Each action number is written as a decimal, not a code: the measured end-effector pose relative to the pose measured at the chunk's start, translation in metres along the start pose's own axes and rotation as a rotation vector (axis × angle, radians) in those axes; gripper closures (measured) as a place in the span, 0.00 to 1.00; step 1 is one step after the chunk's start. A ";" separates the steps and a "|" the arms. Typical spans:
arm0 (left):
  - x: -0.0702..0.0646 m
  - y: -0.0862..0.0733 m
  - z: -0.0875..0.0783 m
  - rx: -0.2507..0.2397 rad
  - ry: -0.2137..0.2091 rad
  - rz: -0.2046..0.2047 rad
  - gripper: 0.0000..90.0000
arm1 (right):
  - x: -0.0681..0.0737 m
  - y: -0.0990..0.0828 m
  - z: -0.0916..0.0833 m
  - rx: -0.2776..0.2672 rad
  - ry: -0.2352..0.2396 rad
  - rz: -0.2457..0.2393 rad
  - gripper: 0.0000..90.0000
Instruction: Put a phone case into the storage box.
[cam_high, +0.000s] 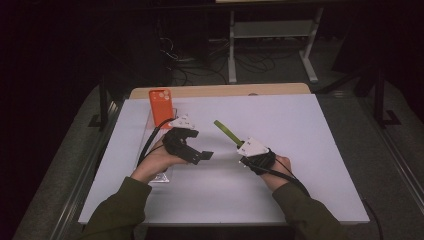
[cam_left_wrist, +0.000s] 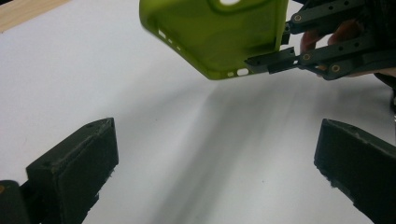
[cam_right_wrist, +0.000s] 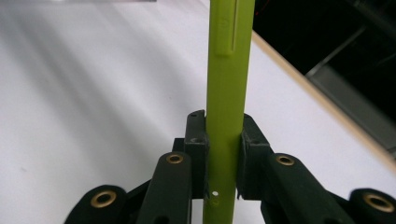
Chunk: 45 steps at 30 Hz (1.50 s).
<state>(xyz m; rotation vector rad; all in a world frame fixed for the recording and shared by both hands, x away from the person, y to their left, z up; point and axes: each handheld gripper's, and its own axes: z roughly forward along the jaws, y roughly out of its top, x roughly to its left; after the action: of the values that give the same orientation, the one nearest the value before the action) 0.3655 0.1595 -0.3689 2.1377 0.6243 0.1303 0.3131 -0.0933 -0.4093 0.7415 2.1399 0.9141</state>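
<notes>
Fingers (cam_right_wrist: 196, 135) of the right gripper (cam_right_wrist: 224, 140) clamp the green phone case (cam_right_wrist: 229, 70) edgewise.

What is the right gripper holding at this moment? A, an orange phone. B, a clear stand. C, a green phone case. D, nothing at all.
C: the right gripper has its jaws pressed on both faces of the green phone case, held edge-on above the white table, while the orange phone stands at the far left.
</notes>
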 end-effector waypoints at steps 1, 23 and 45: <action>0.000 0.000 0.000 -0.003 0.002 -0.002 0.00 | -0.001 0.000 0.000 0.006 0.014 0.039 0.85; 0.000 0.014 0.011 -0.136 0.030 -0.095 0.00 | -0.023 0.000 -0.007 -0.005 0.214 0.392 0.85; -0.001 0.031 0.026 -0.207 -0.020 -0.088 0.00 | -0.010 0.008 -0.012 -0.028 0.281 0.390 0.85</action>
<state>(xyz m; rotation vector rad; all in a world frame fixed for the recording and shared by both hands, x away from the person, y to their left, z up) 0.3844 0.1252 -0.3603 1.9072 0.6623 0.1201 0.3117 -0.1007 -0.3927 1.0958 2.2562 1.3154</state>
